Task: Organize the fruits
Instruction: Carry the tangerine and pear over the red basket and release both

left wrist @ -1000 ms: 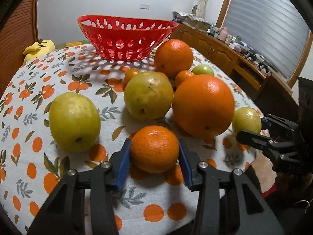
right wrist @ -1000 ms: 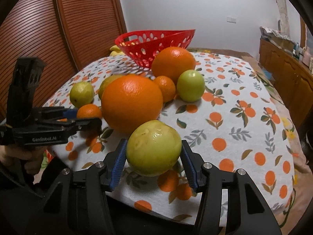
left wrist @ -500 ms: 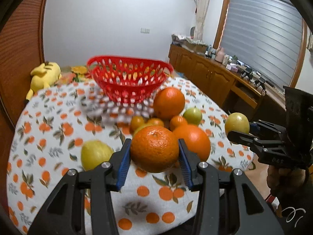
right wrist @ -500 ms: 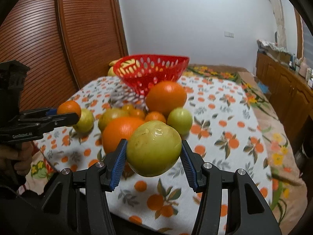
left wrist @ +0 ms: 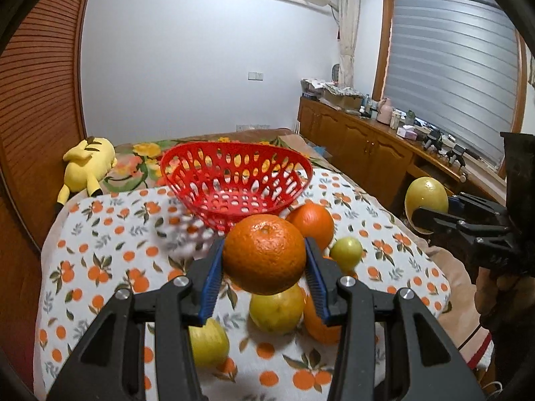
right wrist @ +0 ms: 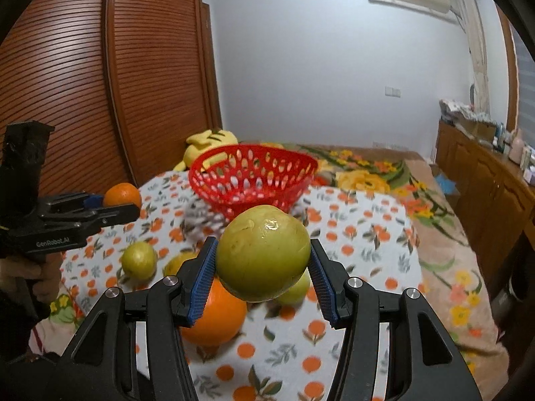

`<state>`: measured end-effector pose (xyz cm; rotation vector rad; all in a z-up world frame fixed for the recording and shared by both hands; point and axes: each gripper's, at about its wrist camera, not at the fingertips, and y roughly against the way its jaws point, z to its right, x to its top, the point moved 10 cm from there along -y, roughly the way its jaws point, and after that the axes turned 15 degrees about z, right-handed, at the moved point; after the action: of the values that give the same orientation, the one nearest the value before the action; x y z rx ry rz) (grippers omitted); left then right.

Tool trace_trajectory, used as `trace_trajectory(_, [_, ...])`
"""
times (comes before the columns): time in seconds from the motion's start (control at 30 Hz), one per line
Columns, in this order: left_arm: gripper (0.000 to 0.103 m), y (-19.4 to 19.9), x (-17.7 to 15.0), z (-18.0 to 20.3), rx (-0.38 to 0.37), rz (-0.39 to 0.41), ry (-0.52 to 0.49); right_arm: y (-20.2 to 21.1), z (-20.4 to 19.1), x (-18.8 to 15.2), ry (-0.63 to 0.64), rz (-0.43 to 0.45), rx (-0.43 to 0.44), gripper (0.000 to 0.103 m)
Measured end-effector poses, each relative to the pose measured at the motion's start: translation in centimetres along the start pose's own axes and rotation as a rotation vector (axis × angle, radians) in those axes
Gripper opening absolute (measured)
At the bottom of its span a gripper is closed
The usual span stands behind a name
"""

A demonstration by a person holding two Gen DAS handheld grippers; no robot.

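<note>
Right now your left tongs (left wrist: 264, 259) are clamped on a tangerine (left wrist: 264, 254), its skin deep orange, pebbled and a little glossy, with a small stem dimple on top. It hangs clear of the cloth, in front of the red basket (left wrist: 235, 183). Your right tongs (right wrist: 262, 255) grip a yellow-green round fruit (right wrist: 262, 252), smooth and shiny, with faint brown scuffs and a bright highlight near the top; it too is lifted, in line with the basket, which shows only its perforated walls and floor. Below your tongs, on the orange-print cloth (left wrist: 100, 260), lie a large orange (left wrist: 312, 220), a small green fruit (left wrist: 346, 252) and two yellowish ones (left wrist: 277, 309). A yellow plush toy (left wrist: 87, 163) lies behind the basket to the left.
</note>
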<state>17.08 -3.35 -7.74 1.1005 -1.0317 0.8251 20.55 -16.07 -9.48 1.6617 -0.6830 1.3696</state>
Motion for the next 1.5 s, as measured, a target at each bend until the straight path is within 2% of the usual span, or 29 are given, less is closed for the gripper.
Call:
trace_trajectory(0.3, [0.045, -3.3, 1.8, -1.6, 0.019, 0.000, -0.006, -3.8, 0.0, 2.7, 0.040, -0.001, 0.036, 0.055])
trace_trajectory(0.57, [0.045, -7.2, 2.2, -3.3, 0.033, -0.038, 0.000, -8.7, 1.0, 3.3, 0.056, -0.048, 0.068, 0.055])
trace_trajectory(0.97, [0.045, -12.5, 1.1, -4.6, 0.035, -0.118, 0.005, -15.1, 1.3, 1.7, 0.057, -0.159, 0.145, 0.055])
trace_trajectory(1.5, [0.047, -15.3, -0.3, -5.8, 0.038, -0.191, 0.015, -19.3, 0.6, -0.9, 0.111, -0.264, 0.183, 0.055])
